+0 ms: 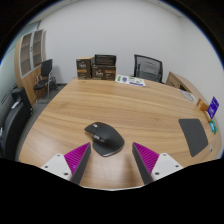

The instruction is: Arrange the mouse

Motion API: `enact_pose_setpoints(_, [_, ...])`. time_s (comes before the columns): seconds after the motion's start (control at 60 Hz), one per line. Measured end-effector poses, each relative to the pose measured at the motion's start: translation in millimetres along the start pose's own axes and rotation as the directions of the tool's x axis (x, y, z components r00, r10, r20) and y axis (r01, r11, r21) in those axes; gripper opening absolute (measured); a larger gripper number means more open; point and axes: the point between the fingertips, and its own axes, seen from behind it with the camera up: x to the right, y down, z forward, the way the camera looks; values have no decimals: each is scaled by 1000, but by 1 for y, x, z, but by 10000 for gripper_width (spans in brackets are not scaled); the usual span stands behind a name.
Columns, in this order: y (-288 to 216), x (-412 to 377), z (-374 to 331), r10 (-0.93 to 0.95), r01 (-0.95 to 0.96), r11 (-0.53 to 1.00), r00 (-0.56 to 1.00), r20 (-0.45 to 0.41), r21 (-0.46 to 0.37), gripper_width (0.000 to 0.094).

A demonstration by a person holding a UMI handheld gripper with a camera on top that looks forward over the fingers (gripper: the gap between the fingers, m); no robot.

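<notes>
A dark grey computer mouse (104, 136) lies on the wooden conference table (120, 105), just ahead of my fingers and a little towards the left one. My gripper (112, 160) is open, its magenta pads (77, 156) spread wide apart, and nothing sits between them. A dark mouse pad (193, 134) lies on the table off to the right, well apart from the mouse.
Black office chairs (148, 67) stand round the table at the far side and on the left. A low wooden cabinet (98, 68) is against the back wall. A purple box (213, 104) sits near the table's right edge, and papers (130, 80) lie at its far end.
</notes>
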Motion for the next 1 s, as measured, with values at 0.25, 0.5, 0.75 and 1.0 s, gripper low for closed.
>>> enact_pose_setpoints(0.25, [-5, 1, 38, -17, 17, 1000, 1000, -18, -7, 863])
enact_pose_setpoints(0.5, [-21, 1, 56, -6, 6, 1000, 1000, -13, 1, 859])
enact_pose_setpoints(0.75, [-41, 10, 78, 17, -17, 1000, 1000, -14, 0, 860])
enact_pose_setpoints(1.0, [-52, 15, 95, 41, -41, 999, 999, -7, 6, 864])
